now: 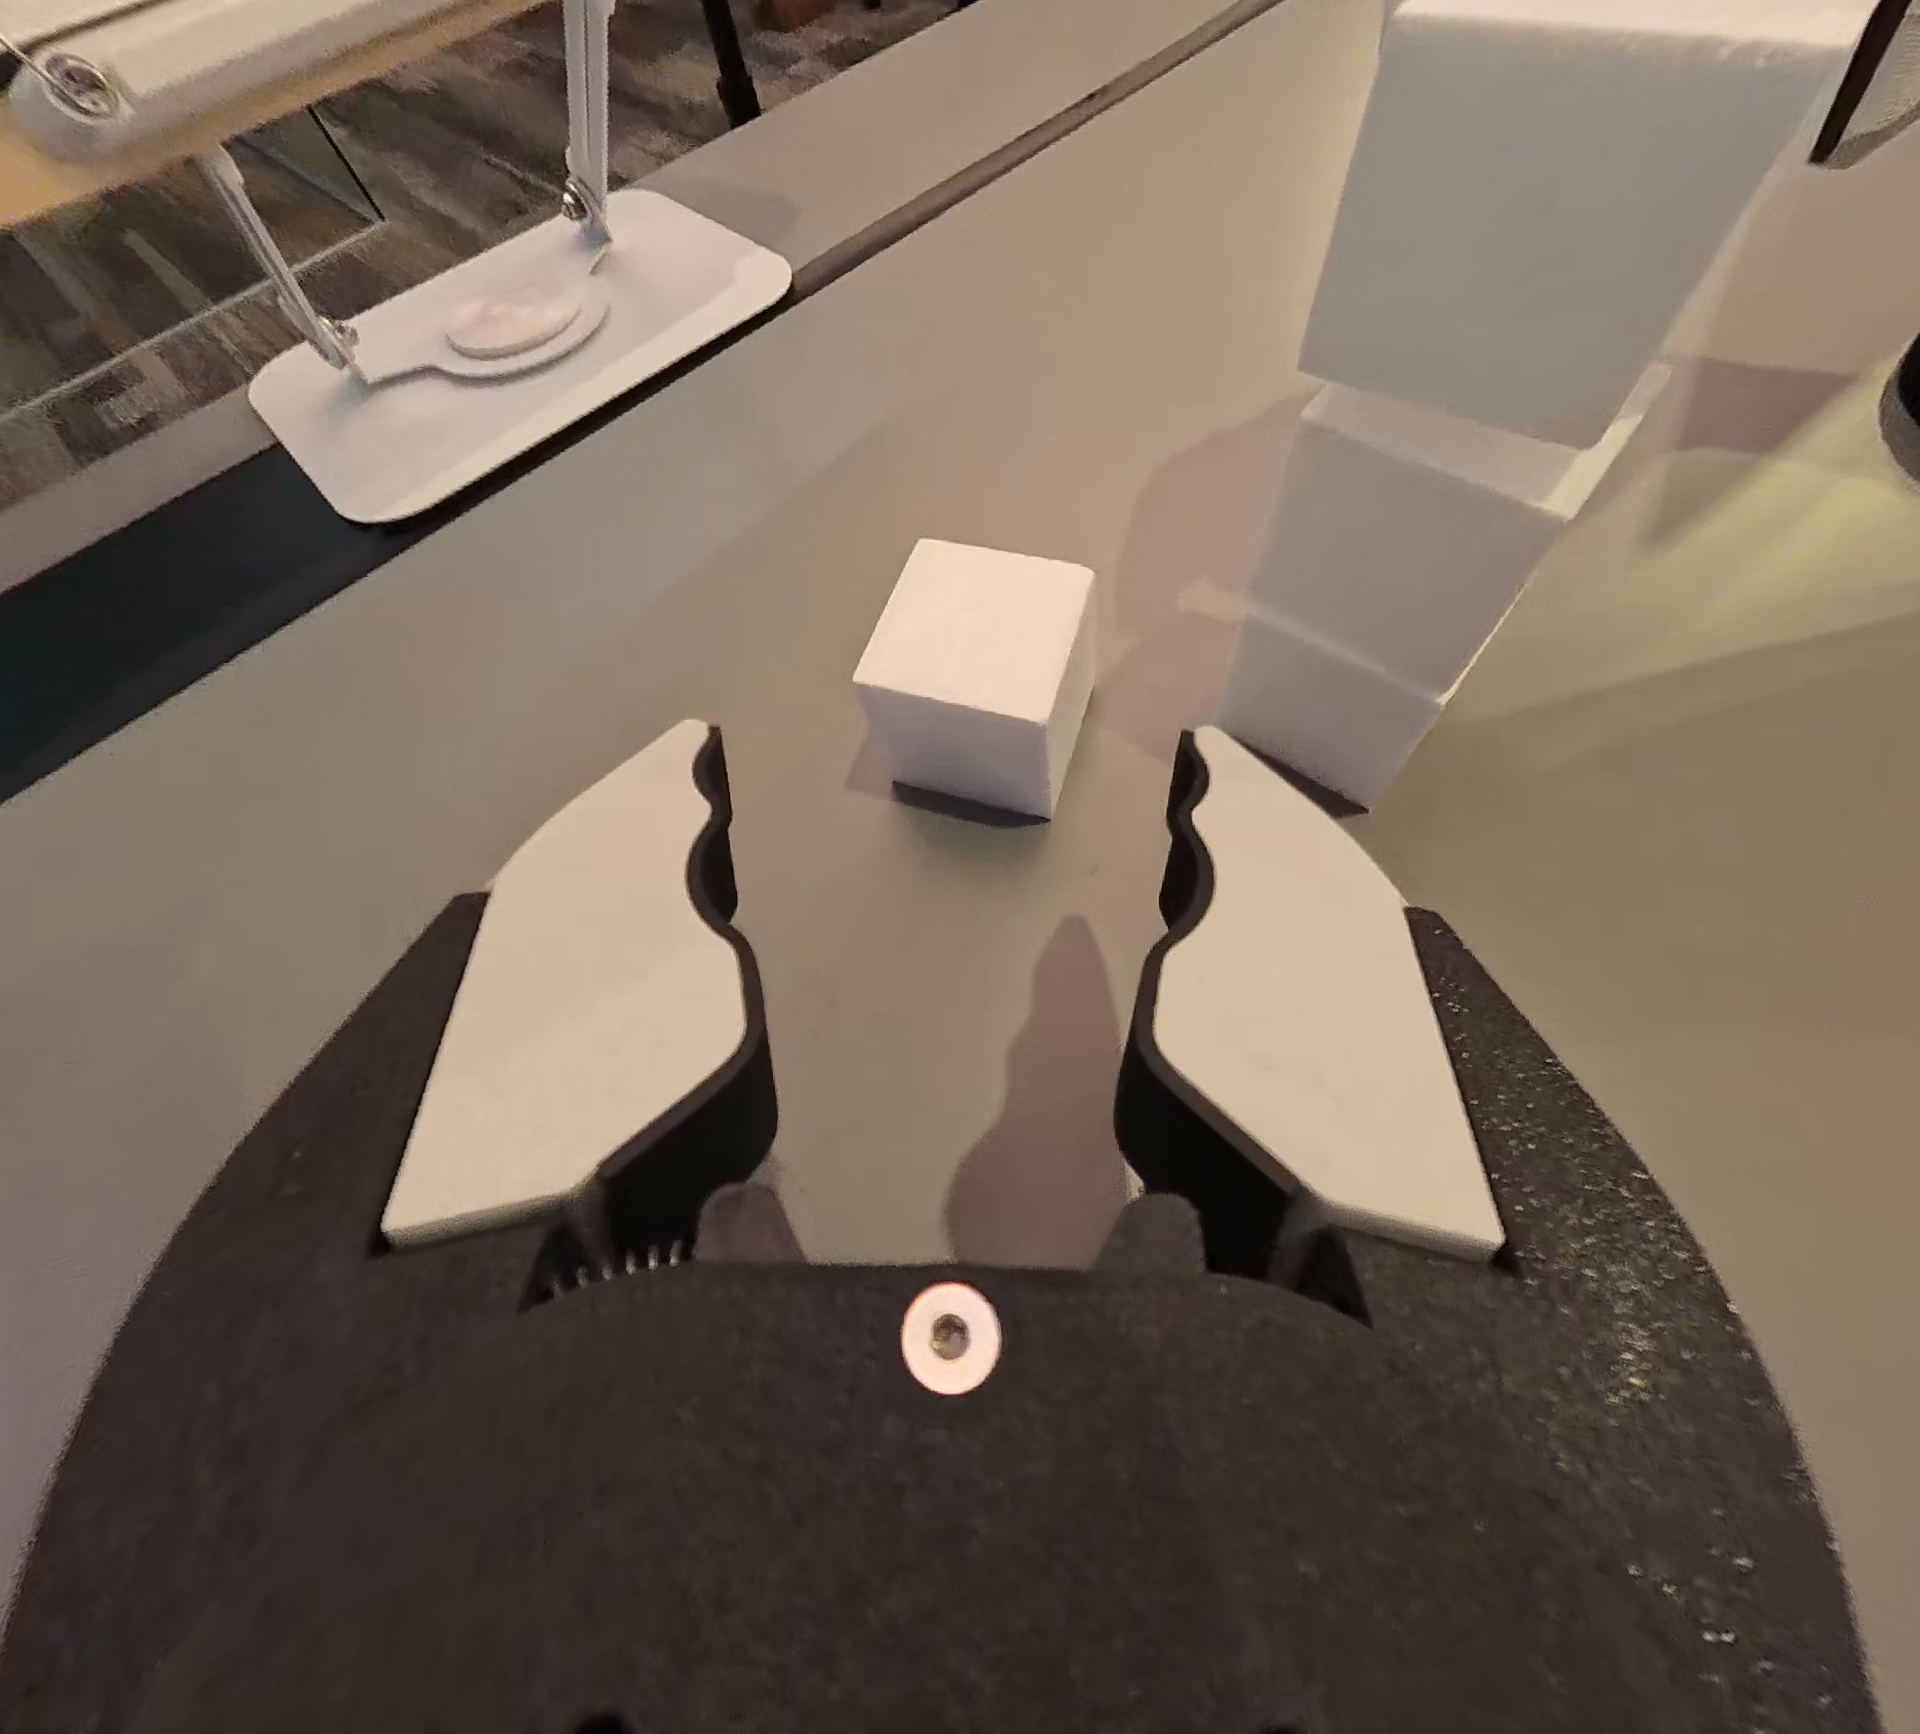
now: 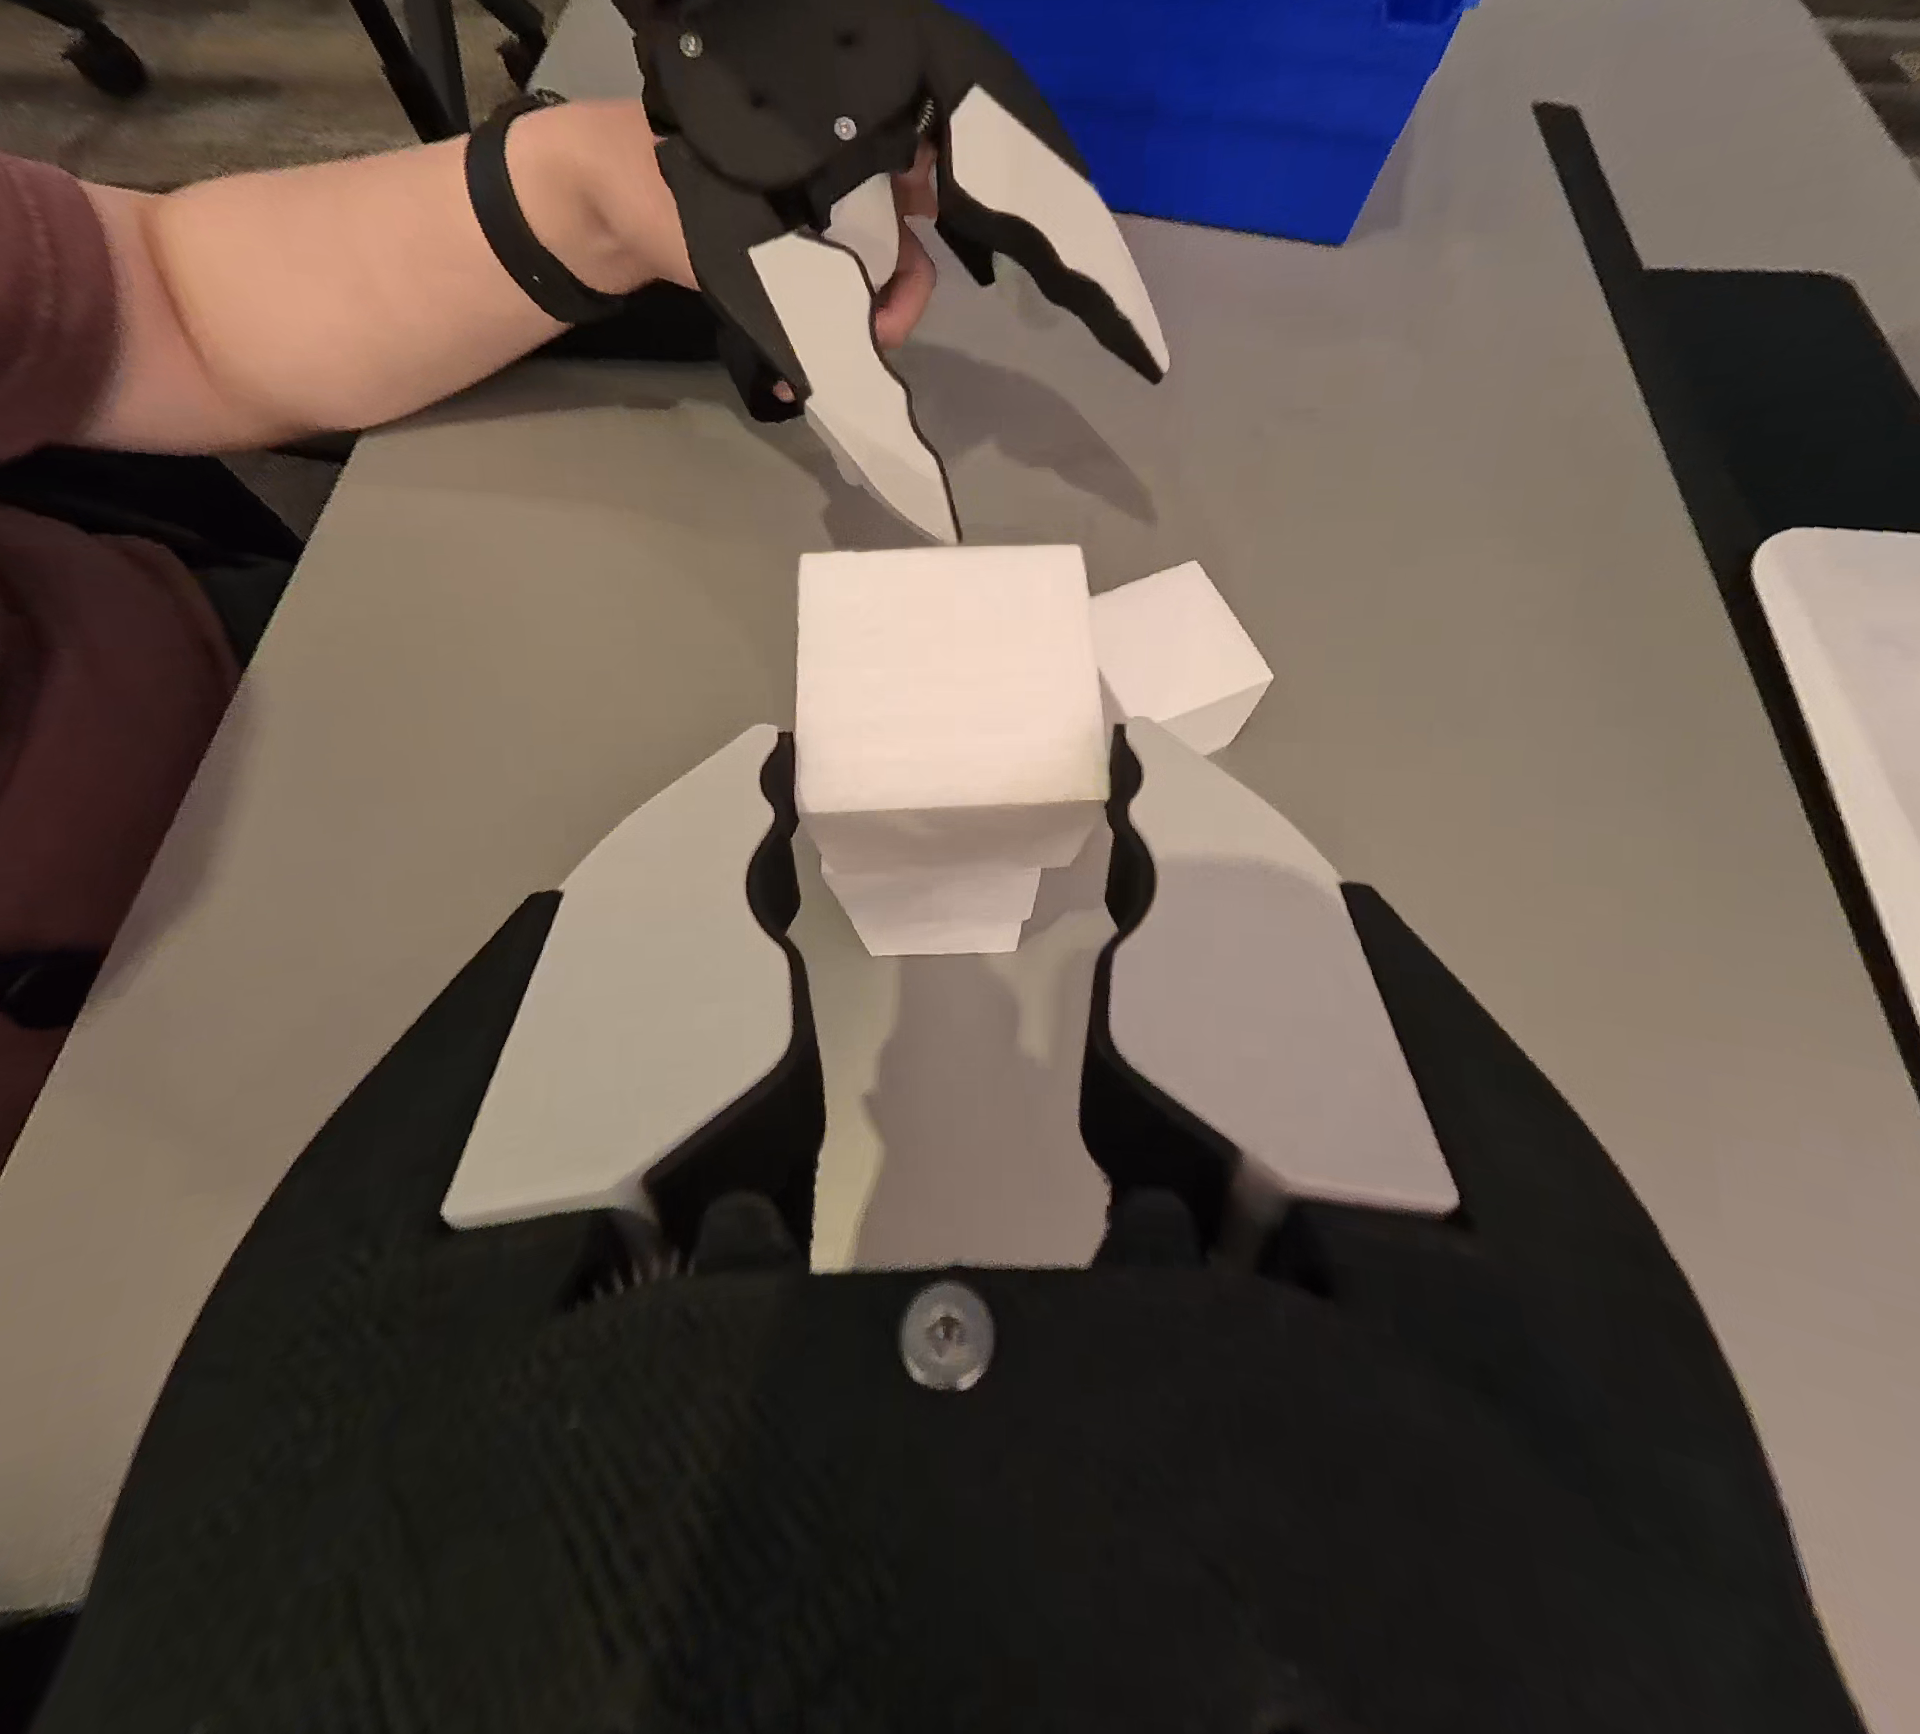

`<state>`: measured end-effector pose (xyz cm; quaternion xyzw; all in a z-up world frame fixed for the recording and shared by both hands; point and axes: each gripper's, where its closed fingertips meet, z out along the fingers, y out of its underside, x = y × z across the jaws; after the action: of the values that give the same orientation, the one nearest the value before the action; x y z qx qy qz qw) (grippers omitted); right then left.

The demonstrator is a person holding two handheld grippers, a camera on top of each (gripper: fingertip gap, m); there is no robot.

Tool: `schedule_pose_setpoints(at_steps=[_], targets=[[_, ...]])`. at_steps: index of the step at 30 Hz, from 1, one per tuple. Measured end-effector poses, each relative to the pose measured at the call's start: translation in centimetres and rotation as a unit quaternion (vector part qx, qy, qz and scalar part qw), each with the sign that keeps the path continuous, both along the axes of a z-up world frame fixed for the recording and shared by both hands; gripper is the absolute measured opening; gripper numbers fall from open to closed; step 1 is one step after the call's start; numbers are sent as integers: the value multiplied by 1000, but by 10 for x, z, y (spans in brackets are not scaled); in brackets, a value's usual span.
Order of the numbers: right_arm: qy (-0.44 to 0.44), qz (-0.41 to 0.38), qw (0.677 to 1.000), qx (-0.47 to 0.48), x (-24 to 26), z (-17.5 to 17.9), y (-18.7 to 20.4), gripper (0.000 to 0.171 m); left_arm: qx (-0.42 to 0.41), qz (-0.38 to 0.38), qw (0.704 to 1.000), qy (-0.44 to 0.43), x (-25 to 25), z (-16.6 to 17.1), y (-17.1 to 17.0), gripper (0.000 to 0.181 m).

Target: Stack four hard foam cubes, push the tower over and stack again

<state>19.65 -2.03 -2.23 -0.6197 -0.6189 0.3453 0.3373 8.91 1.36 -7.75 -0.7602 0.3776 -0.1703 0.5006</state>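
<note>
right wrist view, three stacked cubes (image 2: 940,687), one loose cube (image 2: 1179,650), both hand-held grippers released

Left tongs (image 1: 951,785) are gaping wide above a grey surface (image 1: 520,801), with a lone white foam cube (image 1: 971,676) sitting just ahead. A three-cube stack (image 1: 1455,396) is standing to the right.
</note>
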Motion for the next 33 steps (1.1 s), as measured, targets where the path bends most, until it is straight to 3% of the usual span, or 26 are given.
schedule_pose_setpoints(at_steps=[24,29,33], targets=[[-58,-8,998,14,-5,-15,-3,59,-5,-6,1000,2,12,-16,2,84],[-59,-1,998,22,-7,-19,-4,81,15,-8,1000,19,22,-30,15,89],[-44,3,999,26,1,-11,-4,84,2,-18,999,31,33,-43,31,88]])
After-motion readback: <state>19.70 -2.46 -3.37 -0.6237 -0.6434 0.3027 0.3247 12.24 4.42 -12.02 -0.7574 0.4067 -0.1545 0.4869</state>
